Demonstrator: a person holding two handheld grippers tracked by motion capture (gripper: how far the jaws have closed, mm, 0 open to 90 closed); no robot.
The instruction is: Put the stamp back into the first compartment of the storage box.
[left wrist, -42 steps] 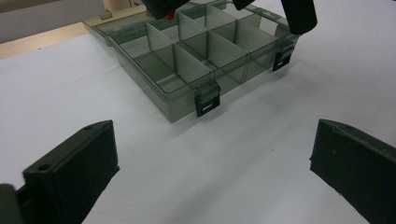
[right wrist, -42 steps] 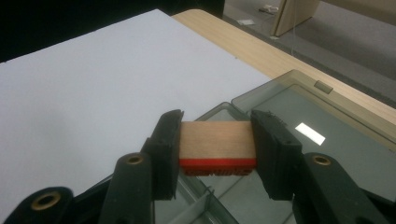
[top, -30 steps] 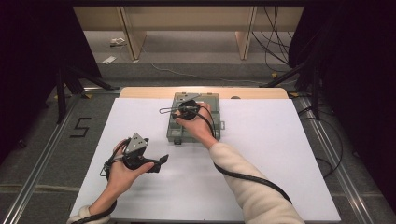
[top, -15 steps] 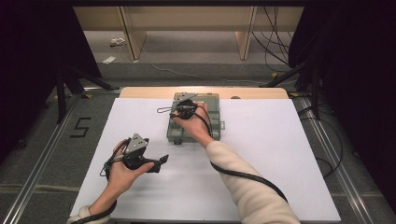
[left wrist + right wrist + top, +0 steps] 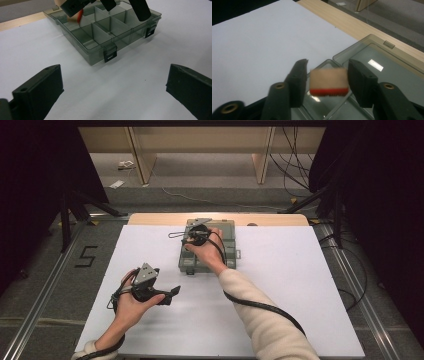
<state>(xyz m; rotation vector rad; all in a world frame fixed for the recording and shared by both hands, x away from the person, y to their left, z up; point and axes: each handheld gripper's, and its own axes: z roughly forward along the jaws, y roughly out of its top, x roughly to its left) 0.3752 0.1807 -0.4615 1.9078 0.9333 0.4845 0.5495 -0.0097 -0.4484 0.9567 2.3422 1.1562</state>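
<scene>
A smoky clear compartment box [image 5: 192,265] lies open at the table's far middle, with its dividers [image 5: 100,37] and lid [image 5: 387,72] visible. My right gripper [image 5: 193,238] hovers over the box's far left part. Between its jaws [image 5: 328,62] is a small wooden block with a red edge [image 5: 329,83], blurred, with a narrow gap on the left jaw's side. The same block [image 5: 78,17] shows above a far compartment in the left gripper view. My left gripper [image 5: 172,294] rests low near the table's front left, wide open and empty [image 5: 113,68], pointing at the box.
White sheet [image 5: 300,285] covers the table, with a wooden strip [image 5: 280,220] along its far edge. Wide free surface lies left and right of the box. The right gripper's black cable [image 5: 260,306] trails across the sheet beside the forearm.
The right hand has shifted only slightly above the box's far left corner. The left hand and its gripper have stayed in place.
</scene>
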